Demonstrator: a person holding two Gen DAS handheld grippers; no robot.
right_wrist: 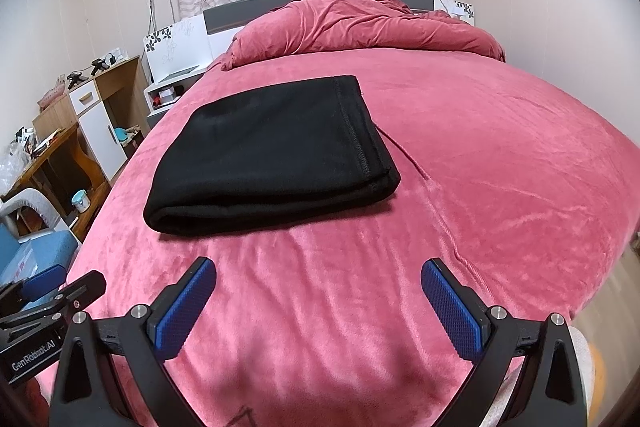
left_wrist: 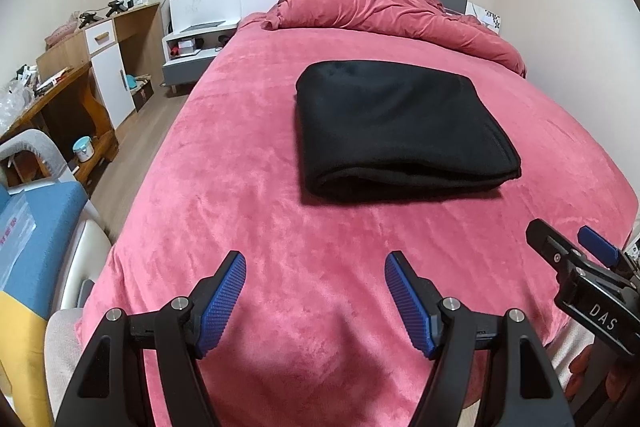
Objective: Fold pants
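Black pants (left_wrist: 404,131) lying folded into a thick rectangular bundle on the pink bed (left_wrist: 280,247), near its middle, well apart from both claws. Left claw (left_wrist: 316,267) spread wide, nothing between its pads; right claw (right_wrist: 318,273) likewise wide and empty, both poised over bare bedcover short of the bundle. Looks like soft, fleecy, limp cloth, light but bulky: likely to sag and slide open if lifted by one layer only, so best pinched through all layers at the rounded near fold, one claw toward each corner. Fold appears finished, or nearly so. Stitched hem along the bundle's right edge clear only from the right wrist view; the left wrist view alone shows the right claw's "DAS" marking, and more of the floor and desk (left_wrist: 80,79) alongside the bed.
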